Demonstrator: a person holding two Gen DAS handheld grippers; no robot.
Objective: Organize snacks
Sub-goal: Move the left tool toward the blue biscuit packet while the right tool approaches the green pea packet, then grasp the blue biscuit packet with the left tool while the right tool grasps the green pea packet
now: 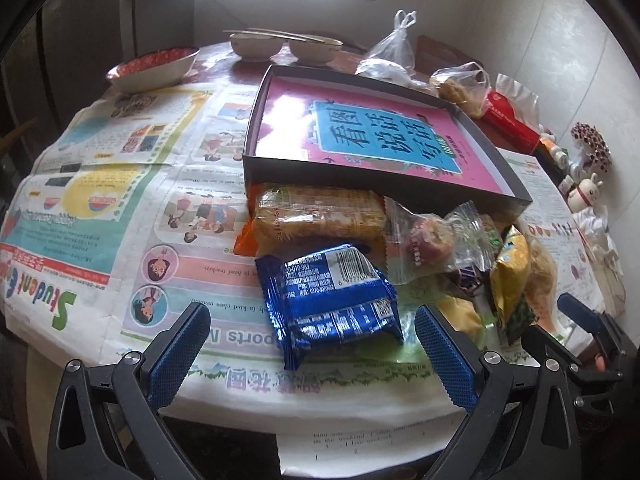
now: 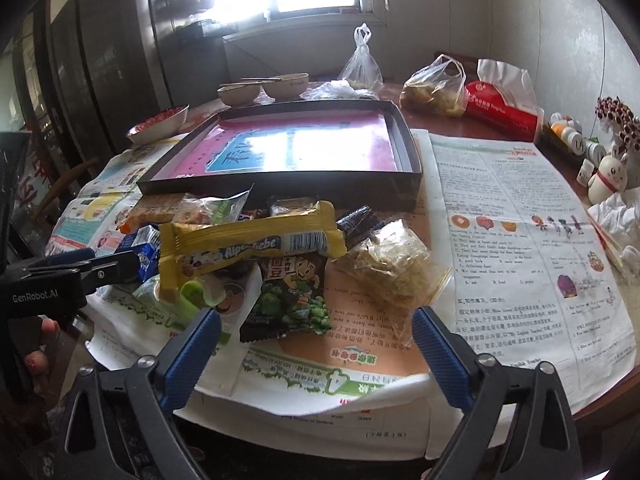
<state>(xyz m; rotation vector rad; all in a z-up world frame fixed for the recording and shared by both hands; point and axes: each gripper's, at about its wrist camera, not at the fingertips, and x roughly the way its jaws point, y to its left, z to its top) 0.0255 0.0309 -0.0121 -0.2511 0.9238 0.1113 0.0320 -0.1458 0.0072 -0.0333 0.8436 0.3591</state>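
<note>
Hardly anything is sorted yet, by the look of it. The shallow dark box [image 1: 256, 168] on the newspaper-covered counter [image 1: 120, 208] holds only a pink-and-blue booklet [image 1: 380, 136]; I see no snack inside it. All the snacks lie in one loose heap on the newspaper just in front of the box's near wall. There is a blue foil biscuit pack [image 1: 332, 304] nearest the left tool, an orange-wrapped pack of crackers [image 1: 316, 216] behind it touching the box, and a clear-wrapped pastry [image 1: 428, 240] beside that. On the right side of the heap a long yellow Alpenliebe candy pack [image 2: 248, 244] lies across the top, a dark green-pea packet [image 2: 292, 300] leans below it, and a clear bag of crumbly golden snack [image 2: 396, 268] sits just beside them. So I would say the whole job is left to do: every packet still has to go into the box or into some order.

The left tool [image 1: 312, 344] stands with its blue pads wide apart, the blue biscuit pack lying between them, but neither pad touches it. The right tool [image 2: 316, 340] is likewise spread wide, holding nothing; the pea packet and the crumbly bag lie just ahead of its tips, and whether the right-hand pad grazes that bag's corner I cannot tell.
</note>
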